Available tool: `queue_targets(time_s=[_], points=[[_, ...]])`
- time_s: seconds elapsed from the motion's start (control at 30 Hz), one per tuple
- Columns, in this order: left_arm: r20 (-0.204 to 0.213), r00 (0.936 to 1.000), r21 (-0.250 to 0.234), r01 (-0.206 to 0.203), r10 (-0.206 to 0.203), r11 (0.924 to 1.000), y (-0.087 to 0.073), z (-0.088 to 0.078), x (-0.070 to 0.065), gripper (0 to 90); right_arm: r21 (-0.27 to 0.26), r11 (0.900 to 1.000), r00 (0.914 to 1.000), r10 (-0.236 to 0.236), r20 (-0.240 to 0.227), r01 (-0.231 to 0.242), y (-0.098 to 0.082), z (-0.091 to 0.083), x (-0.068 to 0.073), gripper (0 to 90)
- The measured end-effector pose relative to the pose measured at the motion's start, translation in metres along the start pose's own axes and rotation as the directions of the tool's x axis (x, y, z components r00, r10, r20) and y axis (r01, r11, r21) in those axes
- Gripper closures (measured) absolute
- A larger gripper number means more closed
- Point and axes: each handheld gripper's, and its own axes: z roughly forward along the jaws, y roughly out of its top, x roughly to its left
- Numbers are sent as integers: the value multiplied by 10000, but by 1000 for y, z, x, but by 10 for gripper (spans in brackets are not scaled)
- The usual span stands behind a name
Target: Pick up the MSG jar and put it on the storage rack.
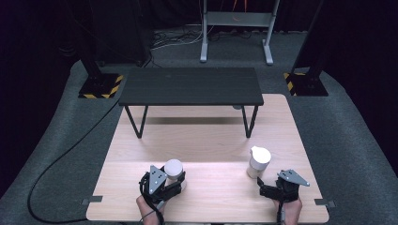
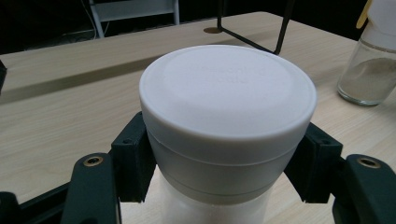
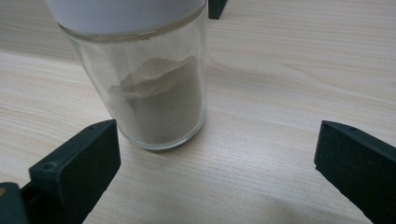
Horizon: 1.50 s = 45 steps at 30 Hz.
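Note:
A white plastic jar (image 1: 173, 169) with a smooth round lid (image 2: 227, 88) stands near the front left of the wooden table (image 1: 206, 140). My left gripper (image 1: 174, 182) is shut on it, one jaw pressed to each side just under the lid. At the front right stands a glass shaker jar (image 1: 258, 161) with a white cap, part full of pale beige powder (image 3: 159, 98). My right gripper (image 1: 266, 186) is open just in front of it. In the right gripper view the glass jar sits ahead of the wide-spread jaws, closer to the left one, with no contact.
A low black slatted shelf (image 1: 190, 86) on thin metal legs stands across the far half of the table. Grey carpet, a black cable (image 1: 56, 164) and frame feet with yellow-black tape (image 1: 101, 89) surround the table. A metal stand (image 1: 234, 28) is behind.

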Motion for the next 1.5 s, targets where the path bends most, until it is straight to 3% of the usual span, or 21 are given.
queue_targets(time_s=[0.8, 1.5], points=[[-42, 9997, -295, -230, 229, 9993, 13, -2, 3, 347, 10, 10000, 10000, 16, -33, -16, 0, 0, -1, 0], [246, 9995, -408, -171, 181, 9990, 34, 4, 13, 347, 63, 10000, 10000, -29, -13, 29, 1, 1, 0, 0]])
